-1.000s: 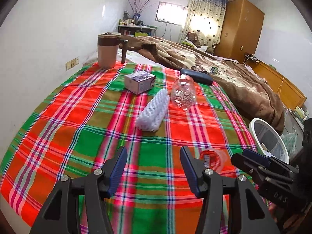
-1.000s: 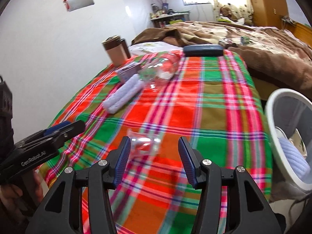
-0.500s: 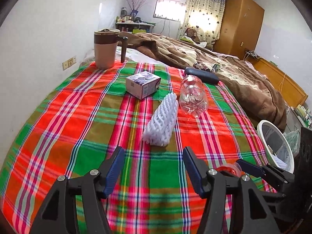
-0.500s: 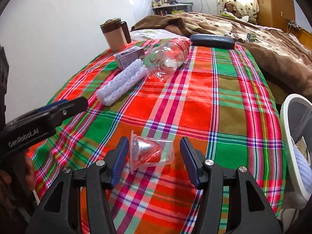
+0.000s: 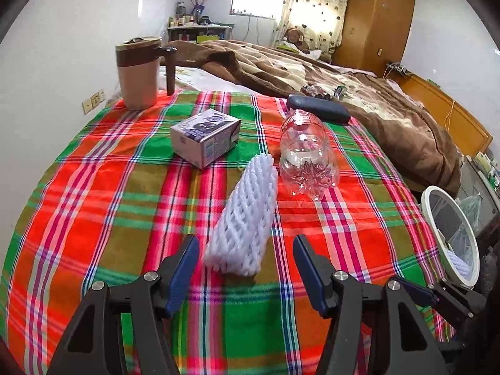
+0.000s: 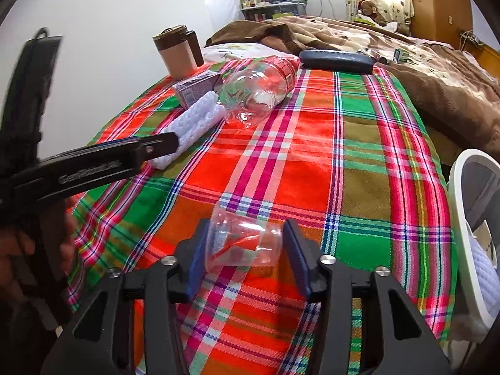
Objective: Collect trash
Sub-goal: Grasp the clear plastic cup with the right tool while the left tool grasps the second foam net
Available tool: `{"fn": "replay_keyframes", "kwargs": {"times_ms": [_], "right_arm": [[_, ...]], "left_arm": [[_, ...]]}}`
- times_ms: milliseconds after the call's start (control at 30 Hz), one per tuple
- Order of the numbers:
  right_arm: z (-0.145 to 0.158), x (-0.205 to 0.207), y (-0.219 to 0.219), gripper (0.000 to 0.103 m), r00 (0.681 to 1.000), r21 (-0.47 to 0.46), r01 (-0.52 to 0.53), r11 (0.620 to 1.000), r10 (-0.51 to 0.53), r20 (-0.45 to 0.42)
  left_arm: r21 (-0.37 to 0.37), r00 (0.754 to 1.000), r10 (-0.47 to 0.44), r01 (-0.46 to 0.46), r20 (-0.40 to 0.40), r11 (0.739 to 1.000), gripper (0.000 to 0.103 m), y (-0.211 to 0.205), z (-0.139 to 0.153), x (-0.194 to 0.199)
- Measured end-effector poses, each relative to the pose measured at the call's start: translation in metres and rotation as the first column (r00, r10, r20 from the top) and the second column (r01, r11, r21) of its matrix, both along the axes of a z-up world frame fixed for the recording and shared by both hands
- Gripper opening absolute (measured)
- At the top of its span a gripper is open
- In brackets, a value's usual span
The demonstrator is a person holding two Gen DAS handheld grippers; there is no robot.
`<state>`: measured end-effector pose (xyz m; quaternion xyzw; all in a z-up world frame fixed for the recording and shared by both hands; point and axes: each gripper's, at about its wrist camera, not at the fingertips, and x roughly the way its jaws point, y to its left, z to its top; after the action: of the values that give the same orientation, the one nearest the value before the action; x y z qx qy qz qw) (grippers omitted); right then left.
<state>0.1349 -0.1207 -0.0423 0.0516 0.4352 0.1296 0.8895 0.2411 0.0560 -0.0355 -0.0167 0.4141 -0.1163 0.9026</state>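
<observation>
Both wrist cameras look steeply down, close over the plaid-covered surface (image 5: 93,206), facing the bed (image 5: 359,93); both show the foam net sleeve (image 5: 243,218) and clear bottle (image 6: 259,90).

Plaid bedspread (image 5: 125,193), foam sleeve (image 5: 243,215), bottle (image 5: 306,156)

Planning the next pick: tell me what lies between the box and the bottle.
In the left wrist view, only bare plaid cloth lies between box and bottle; the foam net's tip sits just below.

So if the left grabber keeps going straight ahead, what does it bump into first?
Most likely the white foam net: its near end lies just ahead between the open jaws of the left gripper. Depth is hard to judge.
</observation>
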Motion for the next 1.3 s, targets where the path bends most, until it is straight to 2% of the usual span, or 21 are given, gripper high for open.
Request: {"fn": "replay_keyframes", "kwargs": {"times_ms": [333, 600, 667, 767, 900, 1300], "right_arm": [[0.000, 0.001, -0.011, 0.045, 1.000, 0.019, 0.026, 0.999, -0.026, -0.001], [0.000, 0.003, -0.014, 0.045, 0.999, 0.039, 0.032, 0.999, -0.032, 0.000], [0.000, 0.003, -0.015, 0.045, 0.999, 0.044, 0.033, 0.998, -0.033, 0.001], [-0.001, 0.002, -0.016, 0.045, 0.999, 0.049, 0.036, 0.998, -0.037, 0.001], [0.000, 0.001, -0.018, 0.045, 0.999, 0.050, 0.037, 0.998, -0.037, 0.001], [0.008, -0.007, -0.024, 0.045, 0.998, 0.050, 0.051, 0.997, -0.052, 0.034]], "left_arm": [[0.050, 0.999, -0.014, 0.016, -0.039, 0.999, 0.062, -0.014, -0.014, 0.032], [0.044, 0.998, -0.018, 0.021, -0.067, 0.999, 0.061, -0.017, -0.023, 0.043], [0.054, 0.998, -0.015, 0.018, -0.065, 0.998, 0.058, -0.017, -0.023, 0.043], [0.055, 0.998, -0.015, 0.019, -0.065, 0.998, 0.044, -0.017, -0.023, 0.044], [0.059, 0.998, -0.009, 0.013, -0.065, 0.998, 0.037, -0.016, -0.022, 0.041], [0.052, 0.999, -0.002, 0.004, -0.034, 0.999, 0.034, -0.019, -0.008, 0.013]]}}
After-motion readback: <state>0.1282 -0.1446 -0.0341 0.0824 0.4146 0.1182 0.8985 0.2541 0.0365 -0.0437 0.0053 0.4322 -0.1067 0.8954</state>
